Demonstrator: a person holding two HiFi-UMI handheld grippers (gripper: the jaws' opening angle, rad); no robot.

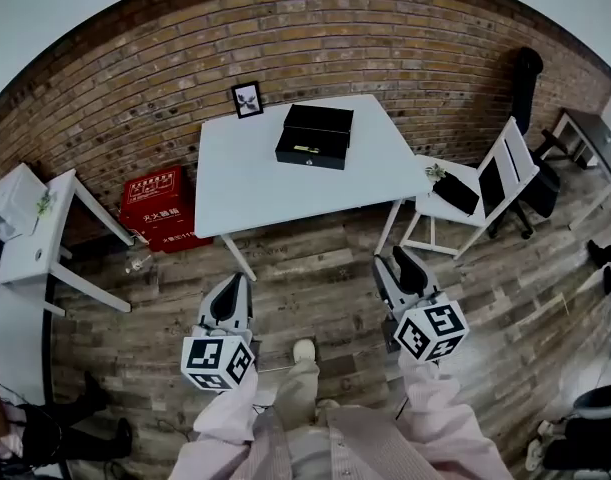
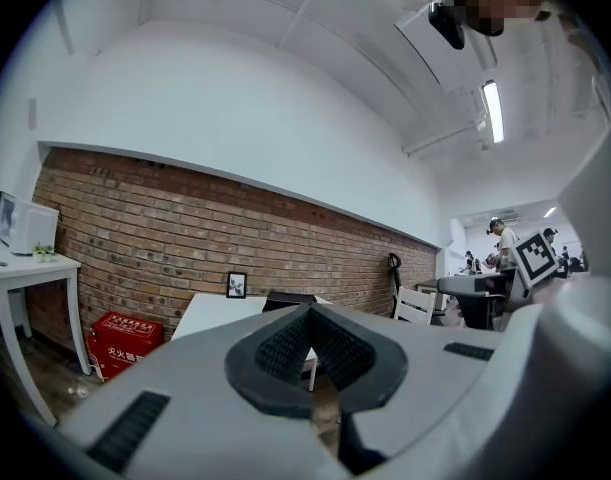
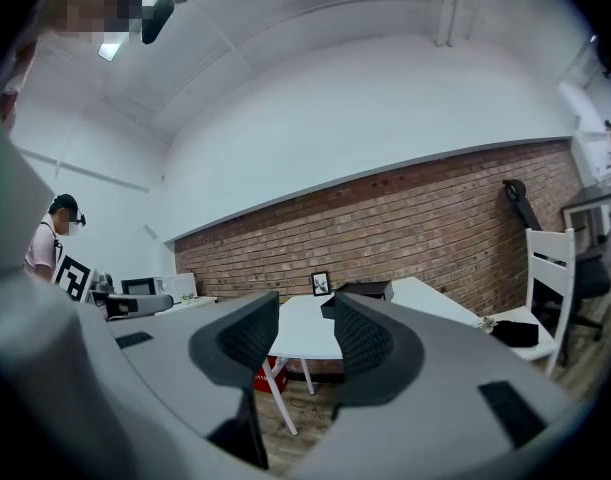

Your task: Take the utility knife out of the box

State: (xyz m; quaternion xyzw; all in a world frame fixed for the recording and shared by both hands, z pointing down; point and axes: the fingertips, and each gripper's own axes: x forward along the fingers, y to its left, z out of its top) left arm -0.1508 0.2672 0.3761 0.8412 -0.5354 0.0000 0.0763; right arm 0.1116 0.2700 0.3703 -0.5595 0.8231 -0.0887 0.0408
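Two hand-held grippers were held level over the wooden floor (image 1: 315, 268), both short of the near edge of the white surface (image 1: 247, 183) and touching nothing. Left hand-held gripper (image 1: 233, 290) was clenched, its ribbed pads meeting at the tip with nothing between them. Right hand-held gripper (image 1: 395, 271) was released, its pads standing well apart, gap empty. Each pointed toward the surface.

Black box (image 1: 315, 135) sat on the surface toward the far right corner, lid down, well apart from both grippers. Utility knife showed in no view; whether it lay inside the box could not be told. Small framed picture (image 1: 247, 99) stood upright at the far left corner, just beside the brick wall (image 1: 385, 38).

Red crate (image 1: 165, 208) rested on the floor left of the surface, against the wall. White chair (image 1: 490, 178) stood just off the right edge, with a dark flat item (image 1: 456, 193) on its seat.
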